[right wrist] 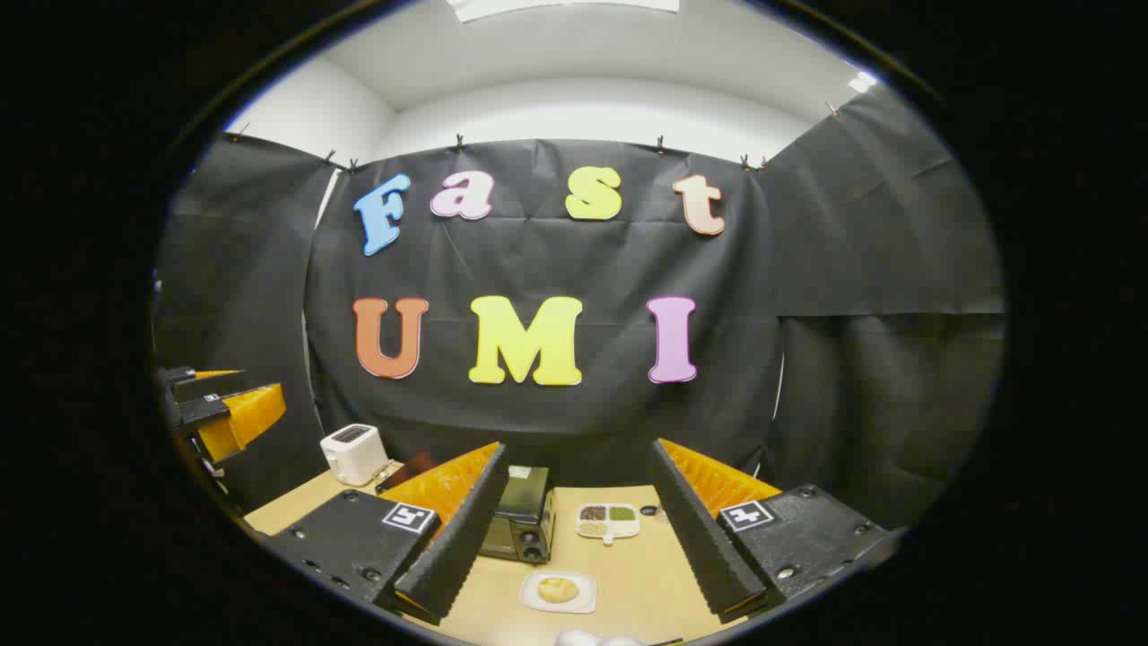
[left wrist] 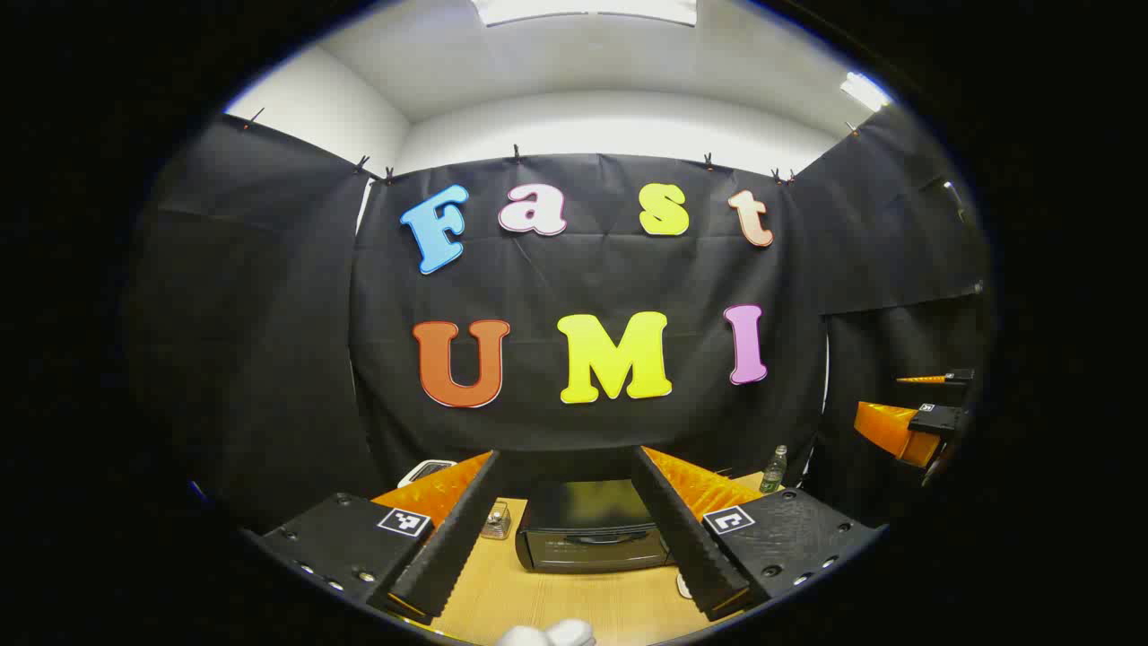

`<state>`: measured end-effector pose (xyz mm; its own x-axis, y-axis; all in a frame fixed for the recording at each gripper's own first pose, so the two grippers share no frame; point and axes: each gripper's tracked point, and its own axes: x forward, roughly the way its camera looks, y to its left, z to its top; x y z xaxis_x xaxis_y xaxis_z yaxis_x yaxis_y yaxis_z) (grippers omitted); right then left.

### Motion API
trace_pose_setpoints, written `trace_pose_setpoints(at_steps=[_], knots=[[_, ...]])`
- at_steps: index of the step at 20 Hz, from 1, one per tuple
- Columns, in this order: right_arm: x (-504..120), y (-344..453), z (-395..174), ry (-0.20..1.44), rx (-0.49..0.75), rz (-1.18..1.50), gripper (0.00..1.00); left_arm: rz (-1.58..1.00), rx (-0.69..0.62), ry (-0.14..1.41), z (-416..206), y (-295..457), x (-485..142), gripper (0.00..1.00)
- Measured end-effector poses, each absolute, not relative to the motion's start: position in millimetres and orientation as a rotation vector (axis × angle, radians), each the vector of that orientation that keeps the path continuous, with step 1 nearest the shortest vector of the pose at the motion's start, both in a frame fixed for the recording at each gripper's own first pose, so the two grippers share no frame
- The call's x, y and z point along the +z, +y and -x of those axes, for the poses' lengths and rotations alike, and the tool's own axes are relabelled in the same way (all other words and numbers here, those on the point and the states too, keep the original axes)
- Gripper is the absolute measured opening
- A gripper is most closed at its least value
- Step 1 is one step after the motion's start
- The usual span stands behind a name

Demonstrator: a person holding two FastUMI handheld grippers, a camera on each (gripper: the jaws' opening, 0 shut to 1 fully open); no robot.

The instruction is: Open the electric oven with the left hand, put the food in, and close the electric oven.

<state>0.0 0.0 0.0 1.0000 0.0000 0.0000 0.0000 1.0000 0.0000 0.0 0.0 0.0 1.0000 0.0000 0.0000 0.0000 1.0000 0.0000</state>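
In the left gripper view the black electric oven [left wrist: 592, 538] stands on the wooden table [left wrist: 556, 601] with its door closed, straight ahead between my fingers. My left gripper [left wrist: 567, 458] is open, holds nothing and is short of the oven. In the right gripper view the oven [right wrist: 522, 519] is partly hidden behind one finger. The food, a round yellowish piece [right wrist: 557, 589] on a small white plate [right wrist: 531, 602], lies in front of it. My right gripper [right wrist: 576, 449] is open above the table, with nothing in it.
A white toaster [right wrist: 354, 453] stands at the table's back left. A divided dish of grains [right wrist: 608, 520] lies to the right of the oven. A small glass jar [left wrist: 495, 520] sits left of the oven, and a bottle [left wrist: 774, 468] stands behind it.
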Motion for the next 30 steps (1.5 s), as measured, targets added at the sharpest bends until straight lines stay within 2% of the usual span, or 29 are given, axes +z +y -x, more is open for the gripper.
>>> trace_pose_setpoints(at_steps=[16,30], knots=[[11.8,-13.3,-9.6,-0.030,-0.036,-0.019,1.00,-0.023,-0.004,-0.026,-9.9,-2.5,2.6,0.95],[12.9,-36.5,-13.0,-0.083,-0.047,-0.050,0.98,-0.029,-0.011,-0.007,-38.7,-30.5,-110.0,0.95]])
